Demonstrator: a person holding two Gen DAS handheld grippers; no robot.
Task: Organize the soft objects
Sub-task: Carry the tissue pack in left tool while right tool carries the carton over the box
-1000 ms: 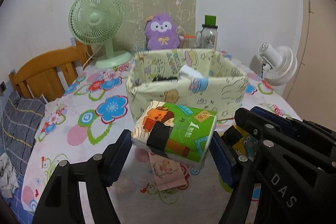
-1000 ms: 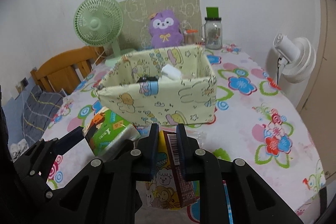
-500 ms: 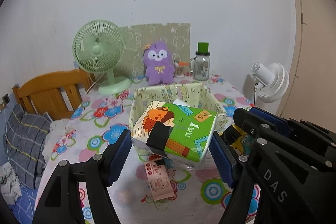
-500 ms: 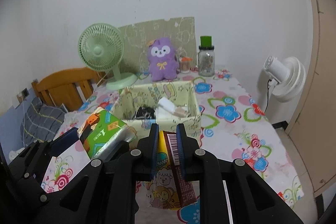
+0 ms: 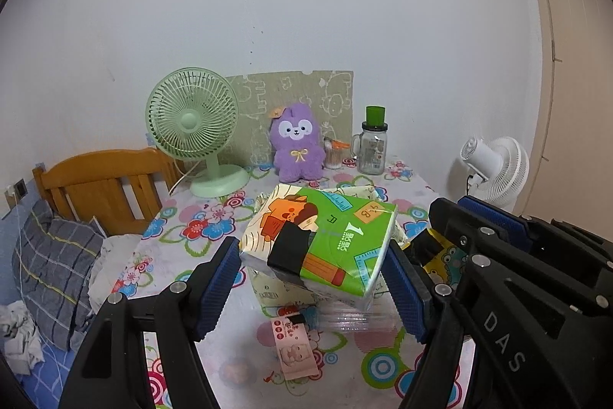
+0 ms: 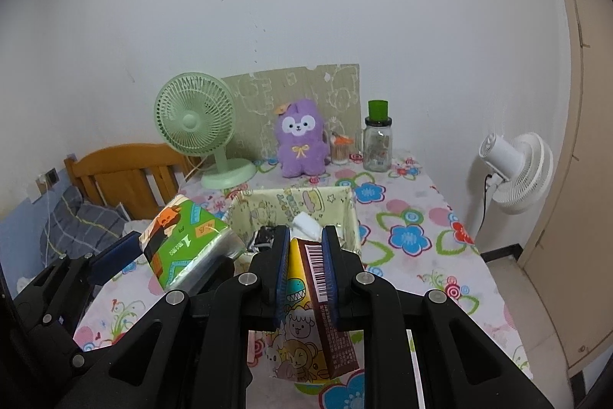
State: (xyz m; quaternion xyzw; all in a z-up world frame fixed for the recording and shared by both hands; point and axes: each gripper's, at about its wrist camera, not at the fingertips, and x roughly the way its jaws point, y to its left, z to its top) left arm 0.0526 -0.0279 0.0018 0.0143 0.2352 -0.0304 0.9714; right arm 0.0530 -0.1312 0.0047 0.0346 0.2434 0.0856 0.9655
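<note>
My left gripper (image 5: 310, 253) is shut on a green tissue pack (image 5: 325, 236), its blue pads pressing both ends, and holds it in the air above the pale yellow fabric box (image 5: 268, 290). My right gripper (image 6: 305, 236) is shut on a flat yellow and brown cartoon packet (image 6: 306, 298), which hangs in front of the fabric box (image 6: 295, 196). The tissue pack (image 6: 184, 240) shows at the left of the right wrist view. Inside the box lie a white item (image 6: 306, 223) and something dark. A purple plush toy (image 5: 297, 144) sits at the back.
On the flowered table stand a green fan (image 5: 191, 129), a glass jar with a green lid (image 5: 373, 144) and a pink packet (image 5: 295, 344) lying near the front. A wooden chair (image 5: 99, 186) and checked cloth (image 5: 49, 271) are left; a white fan (image 5: 494, 171) stands right.
Both grippers have risen with their loads still gripped. The fabric box now sits lower in both views, and its inside shows from above.
</note>
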